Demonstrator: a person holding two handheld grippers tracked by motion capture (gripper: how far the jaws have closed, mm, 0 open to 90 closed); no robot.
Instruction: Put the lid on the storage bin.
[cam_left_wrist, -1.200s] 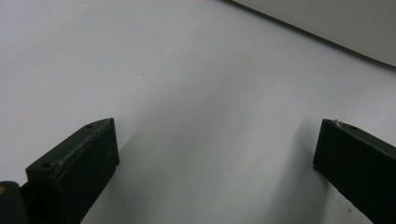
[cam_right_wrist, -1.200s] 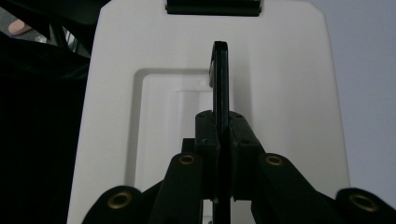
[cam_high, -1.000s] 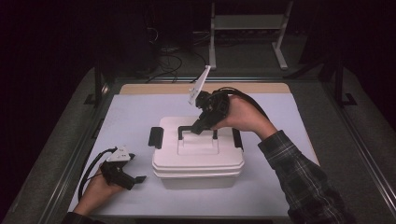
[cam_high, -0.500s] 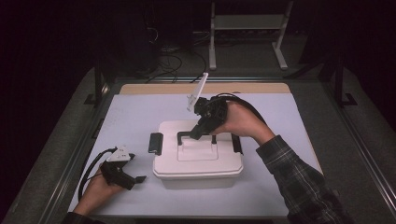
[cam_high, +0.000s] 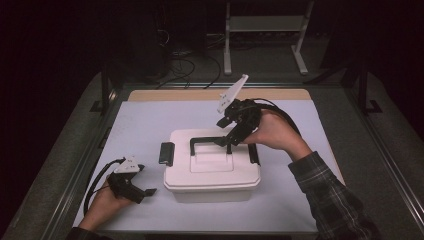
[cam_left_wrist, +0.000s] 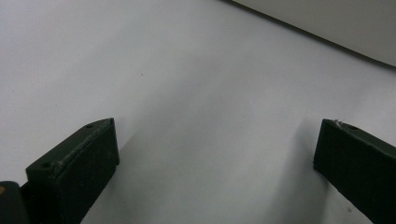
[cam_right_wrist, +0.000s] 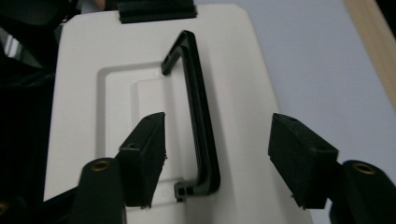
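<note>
Straddling the handle (cam_right_wrist: 198, 107), right tongs (cam_right_wrist: 219, 156) just opened, pads clear of it; bar runs lengthwise between jaws. Left tongs (cam_left_wrist: 215, 163) spread, idle beside box (cam_high: 212, 170).

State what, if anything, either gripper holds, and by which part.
Nothing is held. The right gripper has just been opening; the black handle of the white box lies between its jaws, untouched. The left gripper is open and holds nothing.

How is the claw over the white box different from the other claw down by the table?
The right claw hangs above the white box, with the black handle between its jaws, which have just been opening; the left claw sits low by the table, beside the box, nothing between its jaws. Both are black, open and hand-held.
</note>
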